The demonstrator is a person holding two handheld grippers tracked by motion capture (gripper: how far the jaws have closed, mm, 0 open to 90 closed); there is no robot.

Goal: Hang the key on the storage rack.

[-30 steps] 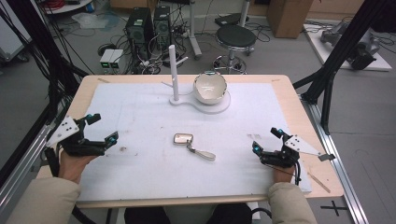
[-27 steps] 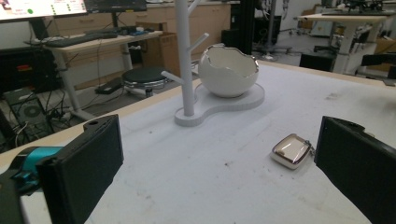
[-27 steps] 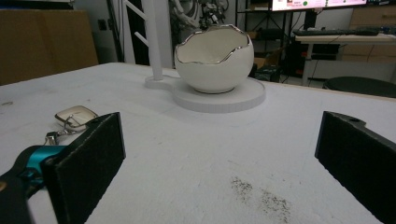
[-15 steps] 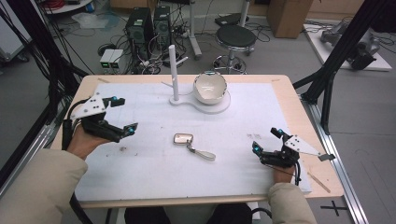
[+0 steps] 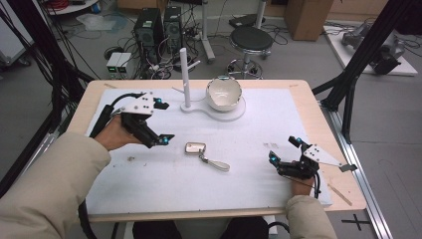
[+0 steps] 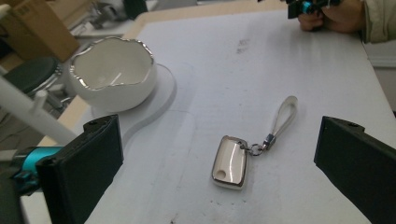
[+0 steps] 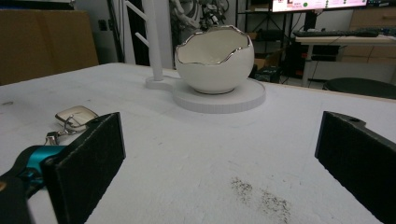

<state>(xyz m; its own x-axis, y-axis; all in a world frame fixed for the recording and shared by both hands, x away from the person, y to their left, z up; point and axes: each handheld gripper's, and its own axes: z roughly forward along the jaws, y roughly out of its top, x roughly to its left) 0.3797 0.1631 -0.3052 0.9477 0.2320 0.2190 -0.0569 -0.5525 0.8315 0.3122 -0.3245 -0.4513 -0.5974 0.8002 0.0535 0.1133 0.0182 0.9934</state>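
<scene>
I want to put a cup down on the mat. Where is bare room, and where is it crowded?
Free: the mat's near strip, between the key fob with its strap and the table's near edge; also the right part, between bowl and right gripper. Crowded: the far middle, around the bowl's stand, and beside the left gripper.

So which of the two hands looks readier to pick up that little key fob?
Left, probably. The left gripper hangs open just beside the key fob, which lies between its jaws in its own view. The right gripper rests farther off near the table edge.
</scene>
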